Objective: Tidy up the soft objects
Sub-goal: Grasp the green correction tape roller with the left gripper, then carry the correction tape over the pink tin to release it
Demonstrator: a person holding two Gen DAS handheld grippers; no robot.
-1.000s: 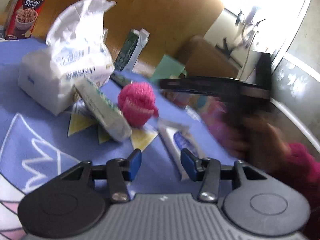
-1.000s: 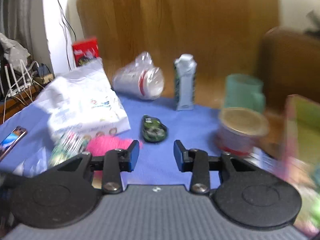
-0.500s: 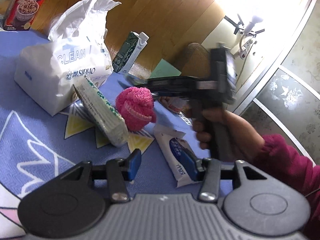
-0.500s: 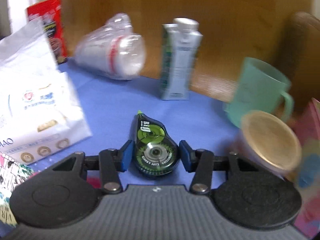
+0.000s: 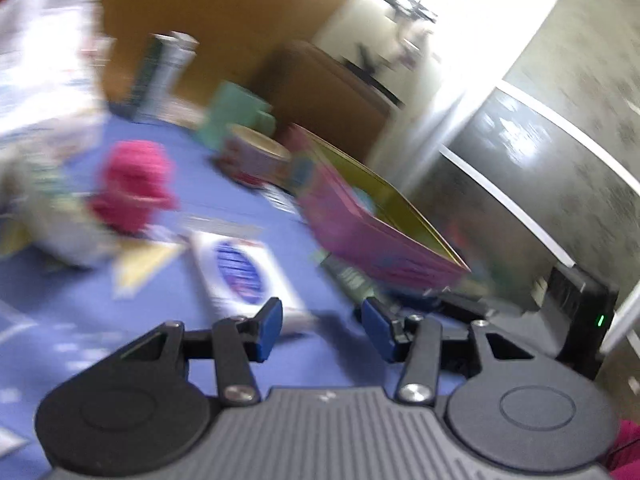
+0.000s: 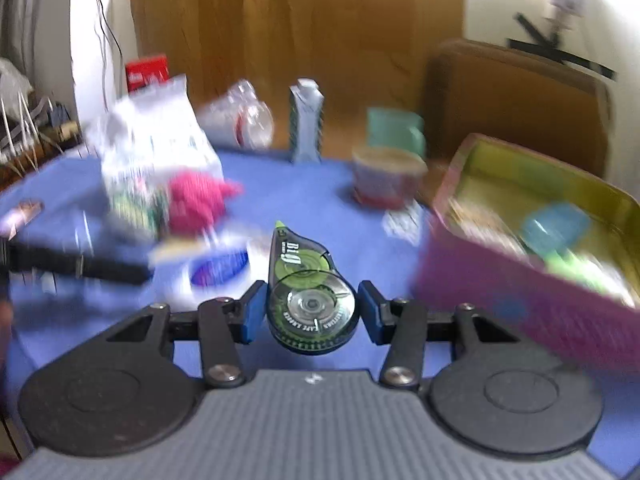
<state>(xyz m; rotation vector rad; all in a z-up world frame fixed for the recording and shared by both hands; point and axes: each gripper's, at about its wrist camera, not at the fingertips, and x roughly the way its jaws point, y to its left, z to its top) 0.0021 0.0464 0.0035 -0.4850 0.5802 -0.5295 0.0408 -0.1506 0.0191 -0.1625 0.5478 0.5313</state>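
My right hand-held gripper (image 6: 310, 310) grips the correction tape (image 6: 308, 300), nose forward; left hand-held gripper (image 5: 320, 326) closed, empty. Pink knit hat (image 5: 132, 184) sits forward-left, nearer left.

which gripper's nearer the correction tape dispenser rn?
Right. The right gripper has the correction tape dispenser between its fingers. The left gripper holds nothing and sits apart, over the blue cloth beside a white pack.
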